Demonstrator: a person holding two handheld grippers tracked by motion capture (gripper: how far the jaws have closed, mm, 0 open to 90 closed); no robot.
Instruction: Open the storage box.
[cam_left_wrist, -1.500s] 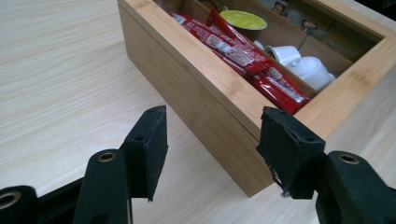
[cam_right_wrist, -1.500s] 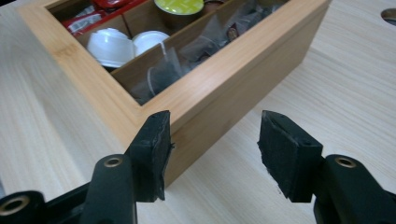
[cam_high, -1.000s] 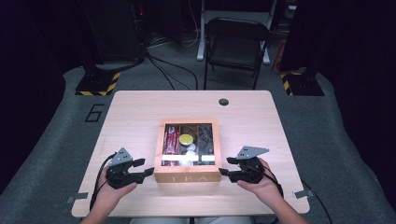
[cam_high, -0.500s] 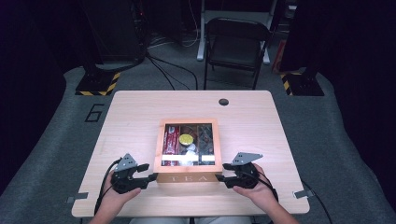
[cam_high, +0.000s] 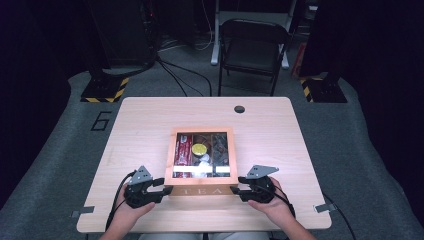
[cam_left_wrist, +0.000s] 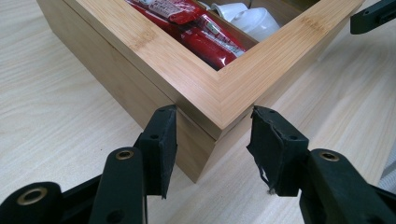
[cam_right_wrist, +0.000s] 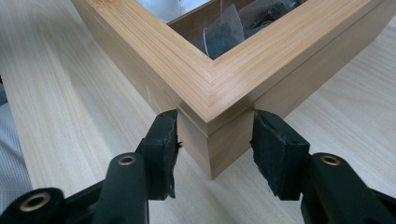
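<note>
A bamboo tea box (cam_high: 202, 190) with a windowed lid stands near the table's front edge, "TEA" on its near face. Inside lie red packets (cam_left_wrist: 205, 32), white sachets (cam_left_wrist: 247, 16), a yellow disc (cam_high: 199, 149) and dark tea bags (cam_right_wrist: 224, 30). My left gripper (cam_high: 165, 190) straddles the box's near left corner (cam_left_wrist: 205, 116), both pads against its sides. My right gripper (cam_high: 235, 191) straddles the near right corner (cam_right_wrist: 219, 116) the same way. Both pairs of jaws have just been closing, with a corner of the box between them.
The light wood table (cam_high: 280, 145) has a round cable hole (cam_high: 239, 109) at the back. Metal clips (cam_high: 82, 213) sit at its front corners. A black folding chair (cam_high: 252, 45) stands beyond the far edge. A jaw of the right gripper (cam_left_wrist: 373, 16) shows in the left gripper view.
Both hands have come down and in toward the box's near corners. Each gripper's jaws have narrowed around its corner. The box has not moved.
</note>
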